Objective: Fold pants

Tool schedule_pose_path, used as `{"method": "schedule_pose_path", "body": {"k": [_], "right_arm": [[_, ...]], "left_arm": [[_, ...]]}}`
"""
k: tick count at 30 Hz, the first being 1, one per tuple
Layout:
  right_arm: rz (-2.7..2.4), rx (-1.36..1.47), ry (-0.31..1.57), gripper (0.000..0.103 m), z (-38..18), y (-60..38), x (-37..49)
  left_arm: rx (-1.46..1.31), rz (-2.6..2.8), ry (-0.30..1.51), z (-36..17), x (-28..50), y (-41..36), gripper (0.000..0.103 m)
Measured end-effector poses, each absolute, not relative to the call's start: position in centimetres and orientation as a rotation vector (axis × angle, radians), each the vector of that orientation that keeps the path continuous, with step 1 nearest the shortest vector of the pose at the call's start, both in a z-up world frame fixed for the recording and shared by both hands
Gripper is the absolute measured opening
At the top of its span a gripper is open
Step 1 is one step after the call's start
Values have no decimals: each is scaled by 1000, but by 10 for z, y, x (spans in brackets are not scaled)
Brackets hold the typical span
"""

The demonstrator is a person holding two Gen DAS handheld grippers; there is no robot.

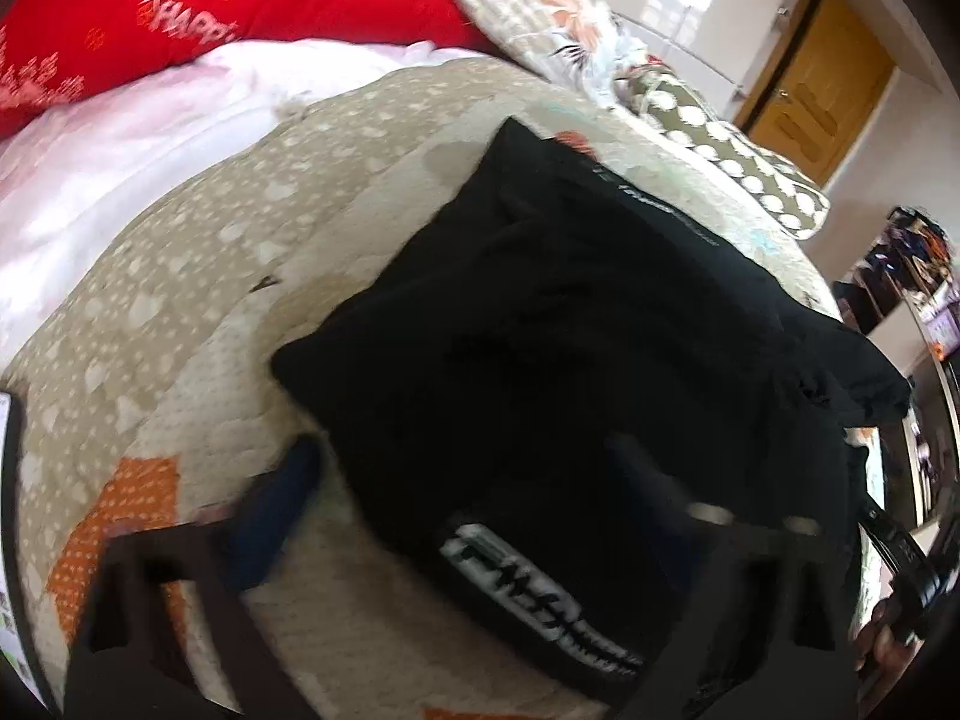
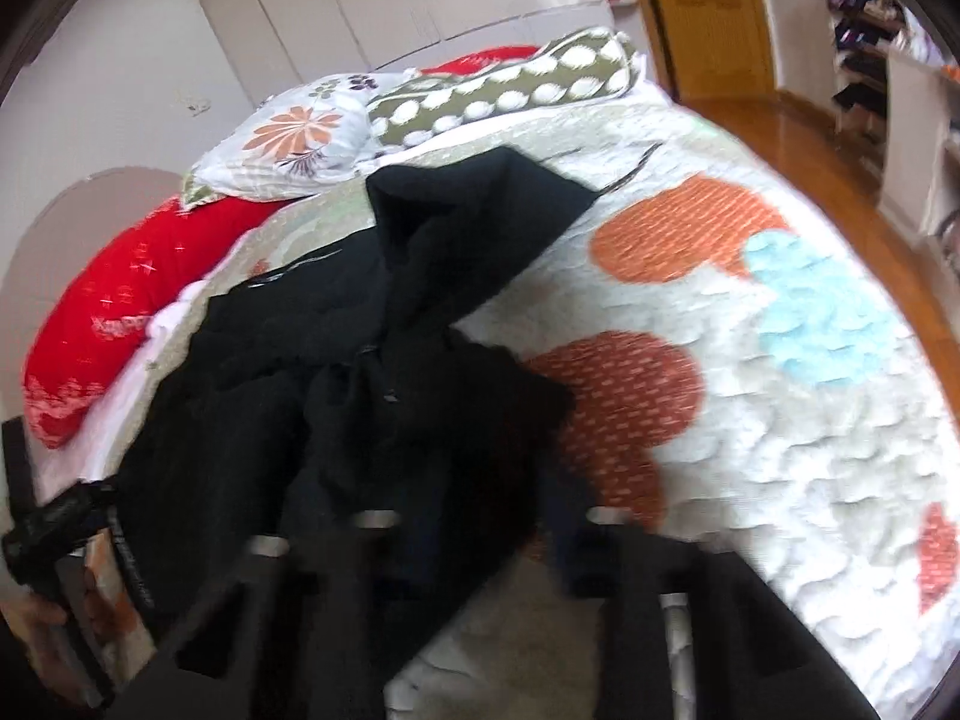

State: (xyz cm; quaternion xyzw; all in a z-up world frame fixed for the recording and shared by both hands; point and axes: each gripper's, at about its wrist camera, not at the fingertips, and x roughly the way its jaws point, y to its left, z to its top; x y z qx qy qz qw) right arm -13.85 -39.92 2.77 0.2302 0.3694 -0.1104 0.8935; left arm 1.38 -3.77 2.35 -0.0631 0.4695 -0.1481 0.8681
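Black pants [image 1: 570,330] lie rumpled on a patterned quilt [image 1: 180,300], and a waistband with white lettering [image 1: 516,588] is nearest the left wrist camera. My left gripper [image 1: 462,480] stands open over that edge: one finger [image 1: 282,492] rests over bare quilt, the other over the black cloth. In the right wrist view the pants [image 2: 360,360] are bunched in a heap. My right gripper [image 2: 486,516] is shut on a fold of the black cloth at the heap's near edge, though blur hides the pads. The left gripper [image 2: 54,528] shows at that view's left edge.
A red pillow [image 1: 180,18], a floral pillow [image 2: 300,132] and a dotted bolster [image 2: 510,84] lie at the head of the bed. Bare quilt [image 2: 750,360] spreads to the right of the pants. A wooden door [image 1: 810,84], a wood floor [image 2: 810,132] and cluttered shelves [image 2: 864,30] stand beyond.
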Motion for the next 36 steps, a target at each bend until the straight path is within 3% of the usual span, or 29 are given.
{"method": "schedule_pose_path", "body": {"k": [1, 3, 4, 7, 14, 22, 25, 27, 29, 34, 36], "right_arm": [[-227, 484, 753, 11, 31, -399, -141], [-235, 533, 706, 7, 40, -403, -155], [-240, 541, 688, 7, 46, -404, -164], [-253, 527, 643, 7, 67, -406, -198], [-337, 483, 625, 7, 92, -403, -291], [-391, 498, 852, 10, 39, -404, -339], [-445, 483, 776, 35, 56, -412, -351], [-486, 450, 703, 62, 75, -417, -351], [-478, 429, 680, 75, 82, -421, -342], [-437, 411, 765, 76, 57, -438, -286], [-411, 471, 806, 67, 37, -446, -268]], "left_arm": [[-111, -297, 990, 24, 14, -41, 40], [-132, -325, 990, 27, 10, -39, 24], [-158, -354, 996, 30, 8, -36, 18], [-169, -361, 967, 44, -5, -28, 17], [-166, -336, 942, 67, -58, 8, 17], [-119, -285, 997, 33, -89, 22, 21], [-96, -268, 993, 39, -92, 23, 28], [-118, -259, 991, 45, -93, 29, 33], [-131, -238, 977, 51, -95, 35, 44], [-111, -170, 885, 71, -98, 47, 52], [-115, -160, 872, 76, -97, 51, 54]]}}
